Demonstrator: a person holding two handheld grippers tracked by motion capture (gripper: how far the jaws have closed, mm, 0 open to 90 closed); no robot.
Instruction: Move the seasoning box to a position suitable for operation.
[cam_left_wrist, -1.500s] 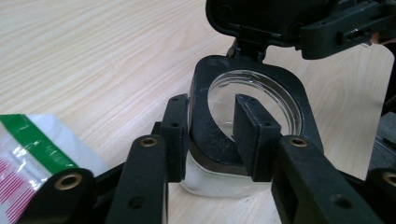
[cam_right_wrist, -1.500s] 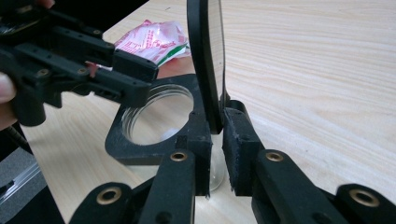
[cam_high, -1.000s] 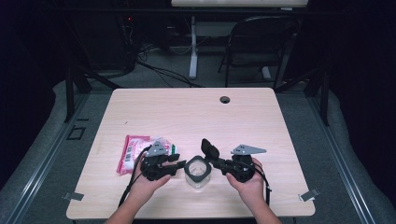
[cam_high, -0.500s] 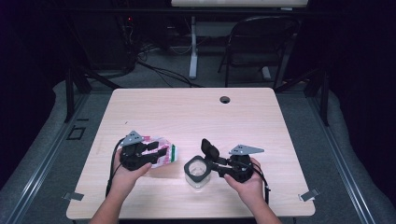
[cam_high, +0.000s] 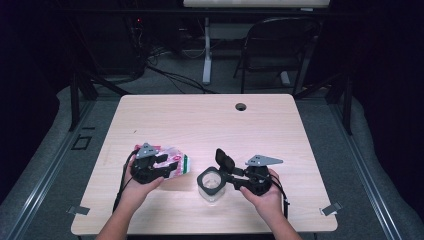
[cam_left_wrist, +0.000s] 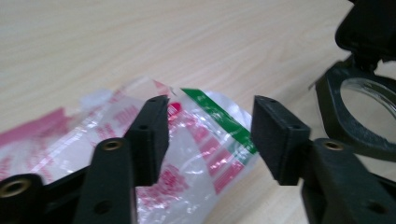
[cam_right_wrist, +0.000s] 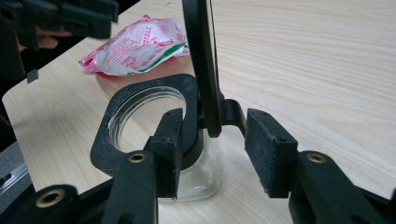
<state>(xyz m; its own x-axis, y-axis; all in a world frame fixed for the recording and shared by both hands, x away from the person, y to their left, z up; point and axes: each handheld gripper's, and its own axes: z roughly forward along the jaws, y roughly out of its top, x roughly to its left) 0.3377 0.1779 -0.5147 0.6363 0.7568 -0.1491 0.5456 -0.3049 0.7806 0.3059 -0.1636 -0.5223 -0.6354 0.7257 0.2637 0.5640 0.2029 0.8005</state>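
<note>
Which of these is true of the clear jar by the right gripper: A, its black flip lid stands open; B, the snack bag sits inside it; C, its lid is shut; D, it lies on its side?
A: the jar stands upright on the table, its black flip lid raised, the mouth open.

The left gripper (cam_left_wrist: 208, 135) hangs just above the clear packet (cam_left_wrist: 187, 154) with red print and a green stripe, jaws apart and just opened wider, pads clear of it. Right of the packet stands the black-rimmed jar (cam_left_wrist: 359, 112), on the table (cam_left_wrist: 140, 42).
</note>
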